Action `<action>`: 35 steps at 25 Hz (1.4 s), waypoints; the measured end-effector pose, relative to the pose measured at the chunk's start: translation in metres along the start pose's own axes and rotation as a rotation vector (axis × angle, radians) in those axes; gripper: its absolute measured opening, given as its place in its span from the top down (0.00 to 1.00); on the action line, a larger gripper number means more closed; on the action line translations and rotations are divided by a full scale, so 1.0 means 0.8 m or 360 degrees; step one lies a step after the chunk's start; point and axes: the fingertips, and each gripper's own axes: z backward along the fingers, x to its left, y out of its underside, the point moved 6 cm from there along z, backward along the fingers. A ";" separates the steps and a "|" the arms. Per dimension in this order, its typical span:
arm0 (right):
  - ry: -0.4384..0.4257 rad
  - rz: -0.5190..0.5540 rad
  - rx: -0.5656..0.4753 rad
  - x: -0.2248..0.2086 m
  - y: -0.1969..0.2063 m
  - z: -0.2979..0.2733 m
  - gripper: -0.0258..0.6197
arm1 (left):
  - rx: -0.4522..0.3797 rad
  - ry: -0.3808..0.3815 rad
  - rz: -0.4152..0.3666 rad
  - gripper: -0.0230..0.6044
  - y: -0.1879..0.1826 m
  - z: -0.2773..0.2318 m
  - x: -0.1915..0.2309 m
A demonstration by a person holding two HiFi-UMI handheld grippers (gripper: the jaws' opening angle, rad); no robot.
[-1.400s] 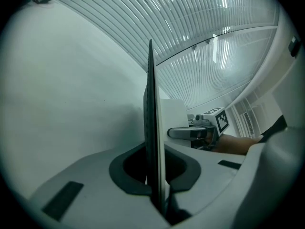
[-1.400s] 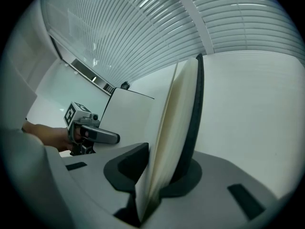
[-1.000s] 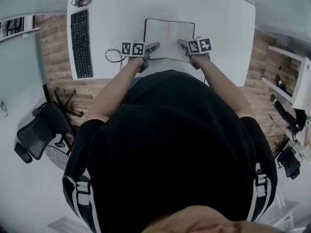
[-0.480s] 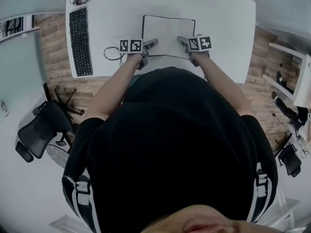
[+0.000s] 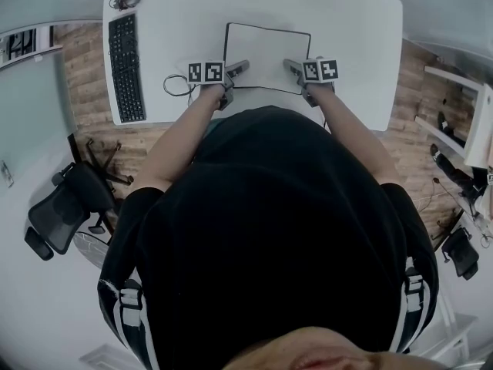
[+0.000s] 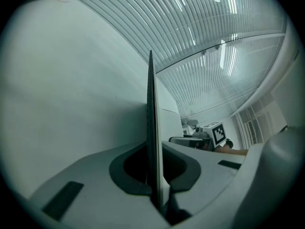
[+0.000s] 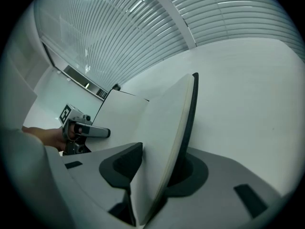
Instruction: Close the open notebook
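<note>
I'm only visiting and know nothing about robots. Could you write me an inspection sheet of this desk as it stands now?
Surface: white desk, mostly bare.
Job's things: notebook open, its right half tilted up.
Clutter: black keyboard at the left edge.
Grippers: left gripper shut on the notebook's thin left edge. The right gripper has its jaws apart; they have just been opening, with the notebook's right half between them.
Cables: looped cable beside the keyboard; small tangle at the far left corner.
Surroundings: wooden floor, black office chair, window blinds.
</note>
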 end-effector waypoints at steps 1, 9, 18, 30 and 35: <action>0.0008 -0.0017 -0.0004 -0.003 0.002 0.001 0.69 | 0.0002 0.0000 0.0003 0.90 0.000 0.000 0.000; 0.0142 -0.0099 -0.0044 -0.037 0.022 0.022 0.64 | -0.0006 -0.0012 0.0008 0.90 -0.004 -0.001 0.003; 0.0223 -0.0142 -0.0144 -0.047 0.039 0.038 0.68 | -0.0007 -0.0008 0.0001 0.90 -0.004 -0.002 0.004; 0.0296 -0.0057 -0.0141 -0.046 0.043 0.036 0.86 | 0.0001 -0.0034 -0.0070 0.90 -0.008 -0.002 -0.004; 0.0306 -0.0017 -0.0143 -0.042 0.045 0.033 0.87 | -0.0010 -0.0037 -0.0076 0.90 -0.008 0.001 -0.007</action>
